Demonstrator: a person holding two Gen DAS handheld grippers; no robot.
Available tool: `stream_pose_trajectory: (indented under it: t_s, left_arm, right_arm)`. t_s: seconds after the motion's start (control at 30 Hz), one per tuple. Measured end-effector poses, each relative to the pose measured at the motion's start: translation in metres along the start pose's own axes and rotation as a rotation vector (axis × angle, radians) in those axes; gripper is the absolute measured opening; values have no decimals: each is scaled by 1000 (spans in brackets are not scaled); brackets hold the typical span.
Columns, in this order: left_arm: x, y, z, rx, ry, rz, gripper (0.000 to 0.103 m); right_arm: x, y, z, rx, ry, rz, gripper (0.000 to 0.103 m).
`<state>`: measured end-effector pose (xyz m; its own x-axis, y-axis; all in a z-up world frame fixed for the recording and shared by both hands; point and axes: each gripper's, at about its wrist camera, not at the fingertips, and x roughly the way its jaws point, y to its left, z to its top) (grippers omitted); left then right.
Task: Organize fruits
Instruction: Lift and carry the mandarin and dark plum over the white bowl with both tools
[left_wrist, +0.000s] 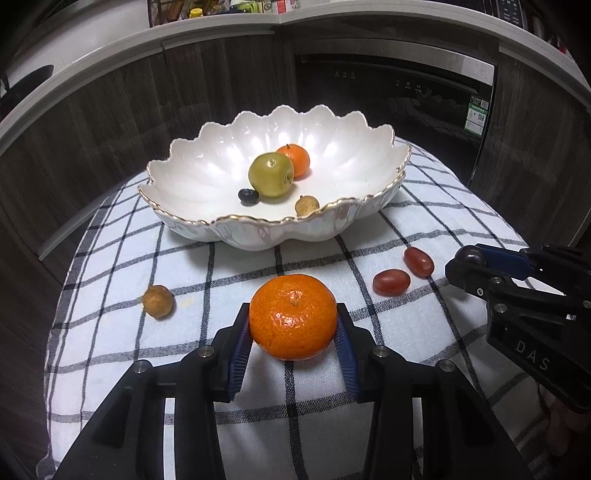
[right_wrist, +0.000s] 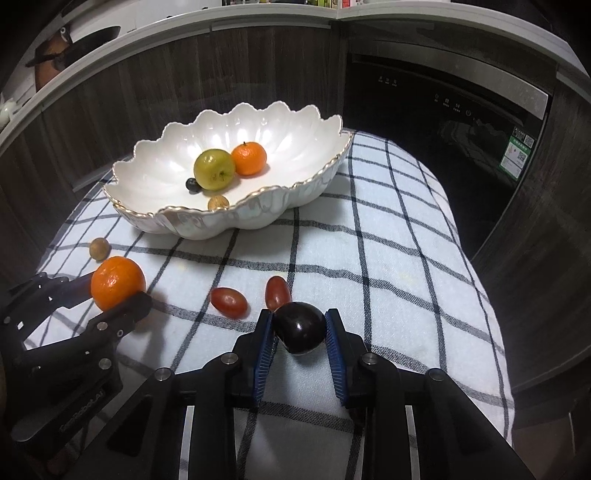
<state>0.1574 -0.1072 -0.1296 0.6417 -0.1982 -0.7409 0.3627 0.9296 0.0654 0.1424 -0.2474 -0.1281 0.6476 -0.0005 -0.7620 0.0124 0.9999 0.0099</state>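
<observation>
Our left claw grips a mandarin before the bowl; our right claw grips a dark plum, clear only in the right view, near two red grapes.

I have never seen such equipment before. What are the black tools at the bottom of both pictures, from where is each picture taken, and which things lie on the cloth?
The black tools are two-finger grippers which a person holds, one in each hand. Each picture comes from a camera on one gripper, looking forward along its fingers.

The left gripper is shut on an orange mandarin. The right gripper is shut on a dark plum.

On the checked cloth stands a white scalloped bowl. It holds a green apple, another mandarin, a dark berry and a small brown fruit. Still loose on the cloth are two red grapes and another brown fruit.
</observation>
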Motion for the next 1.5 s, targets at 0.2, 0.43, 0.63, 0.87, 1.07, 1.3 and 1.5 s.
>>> stream_pose_trajectory:
  t_s: [0.2, 0.43, 0.63, 0.87, 1.07, 1.3, 1.5]
  left_arm:
    - [-13, 1, 4, -1, -30, 6, 42]
    - [-24, 3, 8, -5, -52, 13, 42]
    - [-33, 5, 11, -9, -70, 17, 42]
    - [-42, 9, 17, -21, -85, 25, 42]
    - [-47, 15, 25, -34, -103, 38, 42]
    - [-47, 24, 35, -48, -109, 47, 42]
    - [-45, 28, 47, -49, -116, 50, 42]
  right_arm:
    - [-11, 2, 2, -6, -25, -1, 30]
    - [-22, 4, 5, -10, -51, 0, 30]
    - [-31, 5, 8, -13, -71, -1, 30]
    - [-39, 7, 14, -16, -87, -1, 30]
    - [-44, 10, 25, -21, -107, 7, 30]
    - [-46, 11, 37, -24, -121, 5, 30]
    - [-46, 13, 49, -25, -131, 9, 30]
